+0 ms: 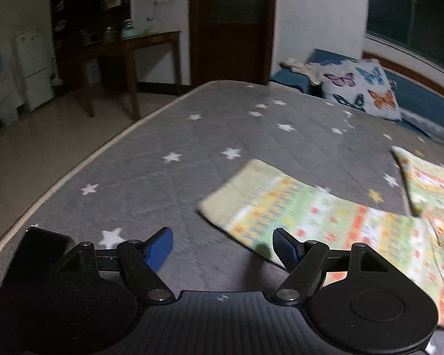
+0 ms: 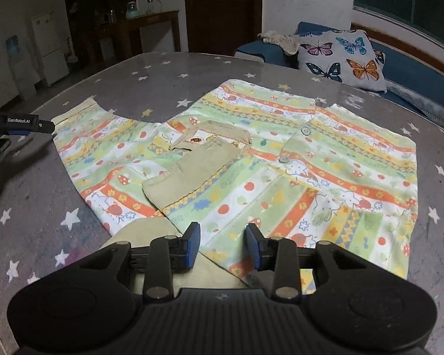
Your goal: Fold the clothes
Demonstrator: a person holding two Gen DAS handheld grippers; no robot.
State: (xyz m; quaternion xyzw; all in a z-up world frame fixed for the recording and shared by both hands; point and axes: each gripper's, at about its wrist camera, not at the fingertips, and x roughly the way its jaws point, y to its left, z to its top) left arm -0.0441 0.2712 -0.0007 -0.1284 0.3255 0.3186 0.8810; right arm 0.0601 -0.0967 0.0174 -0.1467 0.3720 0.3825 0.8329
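Observation:
A cardigan (image 2: 281,177) with green, orange and yellow stripes lies flat on the grey star-print bed cover (image 2: 133,82). One sleeve is folded across its front, the beige cuff (image 2: 186,174) resting mid-garment. My right gripper (image 2: 223,236) hovers over the near edge of the cardigan, open, with nothing pinched between its blue pads. The left gripper (image 2: 41,125) shows at the far left, beside the other sleeve's end. In the left wrist view that sleeve (image 1: 296,210) stretches away to the right. My left gripper (image 1: 223,236) stands wide open just before its cuff, holding nothing.
A butterfly pillow (image 2: 340,56) leans on a blue sofa (image 2: 405,68) behind the bed. The bed's left edge (image 1: 83,162) drops to the floor. Beyond it stand a wooden table (image 1: 139,47), a dark door (image 1: 231,23) and a white fridge (image 1: 32,68).

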